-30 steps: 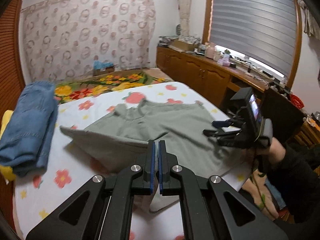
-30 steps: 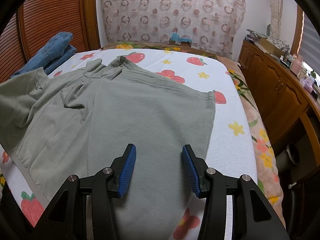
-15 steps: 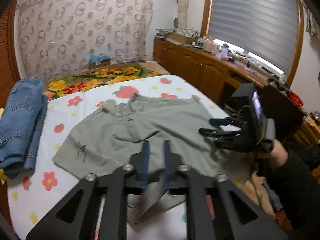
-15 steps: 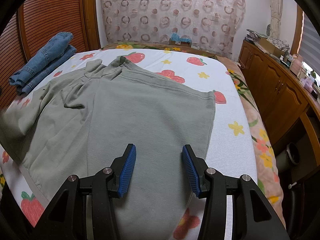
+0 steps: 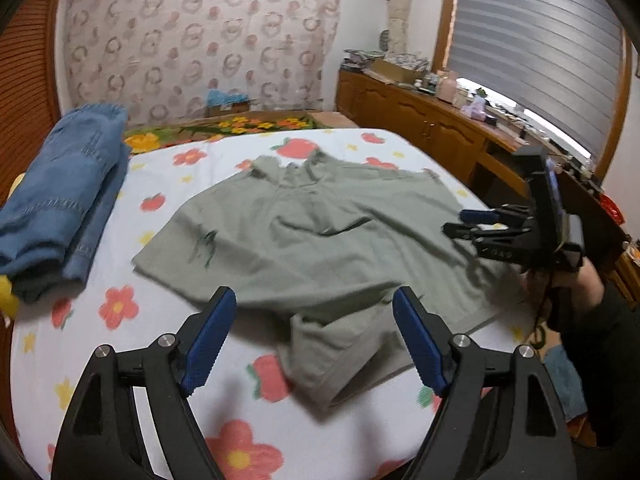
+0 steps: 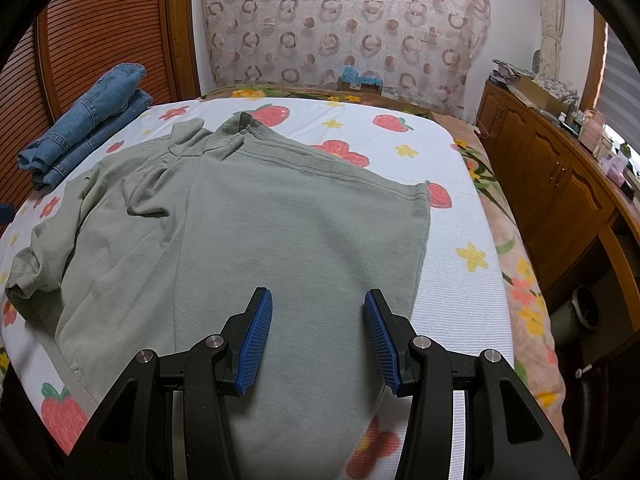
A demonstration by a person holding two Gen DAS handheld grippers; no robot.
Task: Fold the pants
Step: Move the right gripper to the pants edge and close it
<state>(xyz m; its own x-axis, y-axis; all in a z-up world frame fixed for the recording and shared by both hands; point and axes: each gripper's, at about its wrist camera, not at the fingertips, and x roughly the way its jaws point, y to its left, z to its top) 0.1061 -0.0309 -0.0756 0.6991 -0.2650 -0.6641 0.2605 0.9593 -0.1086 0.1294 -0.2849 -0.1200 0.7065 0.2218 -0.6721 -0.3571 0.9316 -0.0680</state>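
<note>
Grey-green pants (image 5: 320,240) lie spread on the bed, one part folded over, with a loose flap (image 5: 336,352) near the front edge. They also show in the right wrist view (image 6: 260,232). My left gripper (image 5: 312,340) is open and empty, just above the flap. My right gripper (image 6: 318,336) is open and empty, hovering over the near end of the pants; it shows in the left wrist view (image 5: 472,222) at the right edge of the bed.
Folded blue jeans (image 5: 64,196) lie at the bed's left side, also in the right wrist view (image 6: 92,120). The bed sheet (image 6: 460,280) has a fruit and flower print. A wooden cabinet (image 6: 560,184) runs along the right. A slatted headboard (image 6: 100,28) stands behind the jeans.
My left gripper has opened and let go of the pants edge. The lifted cloth has dropped onto the bed. The right gripper has stayed still and open.
</note>
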